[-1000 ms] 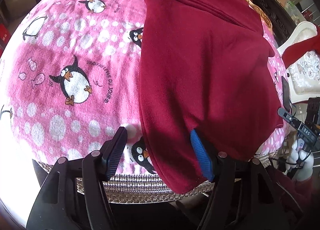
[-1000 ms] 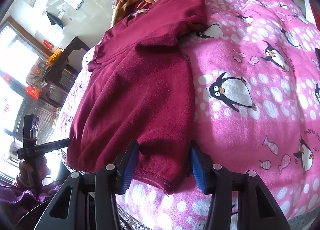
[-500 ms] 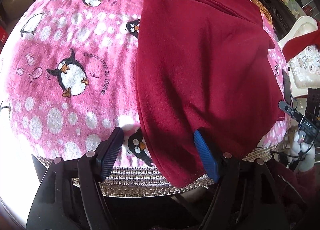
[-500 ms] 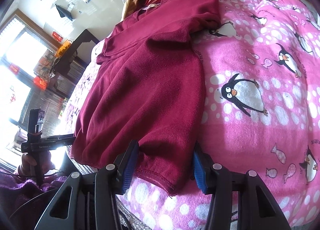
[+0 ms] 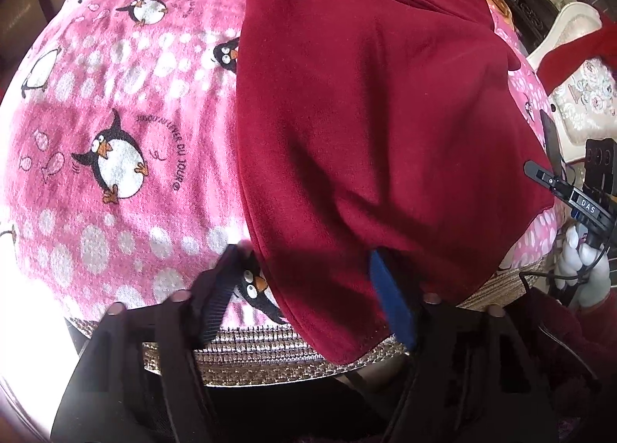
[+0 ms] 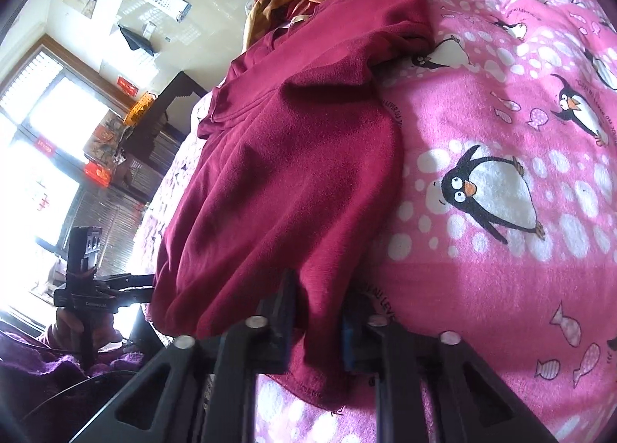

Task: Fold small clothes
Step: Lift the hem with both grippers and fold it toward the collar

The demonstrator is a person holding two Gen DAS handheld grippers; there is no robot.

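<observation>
Garment: your dark red top (image 5: 370, 126) is lying flat on the pink penguin blanket (image 5: 115, 103), with its near hem hanging a bit over the woven table edge (image 5: 270, 362).

Right claw (image 6: 318, 321): jaws have just closed and they're pinched on the hem corner nearest you, cloth bunched between the pads. Looks like a solid bite.

Left claw (image 5: 304, 300): jaws have just been closing, but they're only about halfway in. The other hem corner sits between them; the blue pad (image 5: 389, 304) is tucked under the cloth and the black one is out over the blanket, not pressing yet.

Risk 1: lift now and I'd guess only the right corner comes up, so the fold goes crooked.

Risk 2: that left black finger (image 5: 219, 296) is right on the blanket, so finishing the squeeze could grab blanket along with the top.

Risk 3: the hem is off the edge, so a weak left pinch might let it slide down.
</observation>
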